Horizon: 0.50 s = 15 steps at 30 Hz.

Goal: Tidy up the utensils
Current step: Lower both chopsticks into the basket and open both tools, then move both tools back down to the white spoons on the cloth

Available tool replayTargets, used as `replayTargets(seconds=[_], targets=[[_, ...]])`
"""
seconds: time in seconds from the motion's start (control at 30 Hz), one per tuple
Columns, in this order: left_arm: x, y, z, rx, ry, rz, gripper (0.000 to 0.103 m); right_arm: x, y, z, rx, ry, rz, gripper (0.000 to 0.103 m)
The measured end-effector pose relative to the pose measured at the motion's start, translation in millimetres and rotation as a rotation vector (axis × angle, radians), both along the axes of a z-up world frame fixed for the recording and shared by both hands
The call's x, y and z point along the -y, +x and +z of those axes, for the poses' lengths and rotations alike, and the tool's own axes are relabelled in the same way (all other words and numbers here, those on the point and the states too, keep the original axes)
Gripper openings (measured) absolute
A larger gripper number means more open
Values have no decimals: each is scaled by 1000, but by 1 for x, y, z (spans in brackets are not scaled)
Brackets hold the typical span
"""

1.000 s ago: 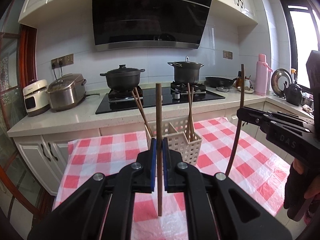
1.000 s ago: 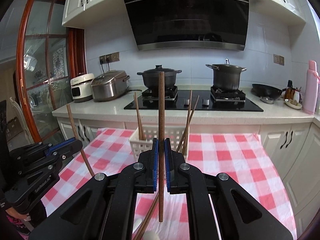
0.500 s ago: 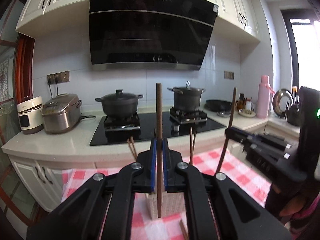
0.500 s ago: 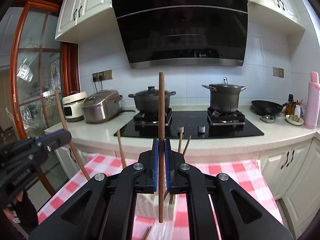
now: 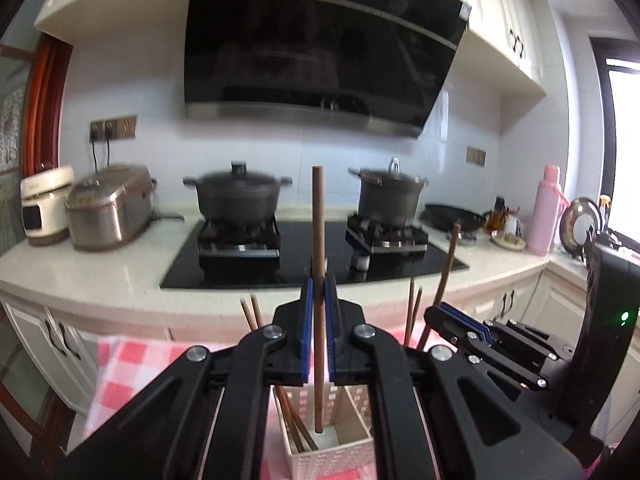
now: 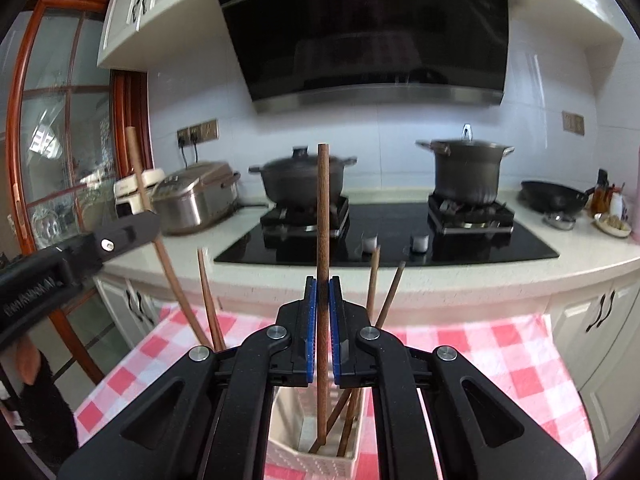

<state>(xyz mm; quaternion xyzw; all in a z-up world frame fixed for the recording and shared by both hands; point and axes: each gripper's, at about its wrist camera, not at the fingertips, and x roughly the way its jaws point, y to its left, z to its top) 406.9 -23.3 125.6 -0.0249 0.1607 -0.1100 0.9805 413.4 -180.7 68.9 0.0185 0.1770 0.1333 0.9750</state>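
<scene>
My left gripper (image 5: 316, 320) is shut on a brown chopstick (image 5: 318, 240), held upright with its lower end inside the left compartment of a white slotted utensil holder (image 5: 332, 456). My right gripper (image 6: 323, 320) is shut on another brown chopstick (image 6: 322, 220), upright, its lower end in the holder's right compartment (image 6: 288, 448). Other chopsticks (image 6: 372, 280) lean in the holder. The right gripper also shows in the left wrist view (image 5: 452, 316), and the left gripper in the right wrist view (image 6: 120, 236).
The holder stands on a red-and-white checked cloth (image 6: 500, 352). Behind it runs a counter (image 5: 100, 272) with a black hob, two dark pots (image 5: 240, 196), rice cookers (image 5: 108, 208), a wok and a pink flask (image 5: 546, 208). A range hood hangs above.
Both grippers have come in over the holder from further back. The two held chopsticks now reach down into its compartments, and the holder sits right under the jaws.
</scene>
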Motion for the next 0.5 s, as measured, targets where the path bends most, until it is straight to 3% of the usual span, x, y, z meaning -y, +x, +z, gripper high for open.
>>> replayTargets(seconds=[0.2,0.37,0.43,0.5], targets=[[-3,9,-36,-111,2,-21,6,-8,5,-21,-89,-55,-8,7],[-16,17,-58,-168,-37,25,8,-2,12,-31,-129,-26,-11,10],[-21,14,-59,-163,-41,45,26,1,10,-28,-121,-25,-13,14],[-29,5,-55,-138,-51,66,36,4,3,-24,-109,-22,-14,27]])
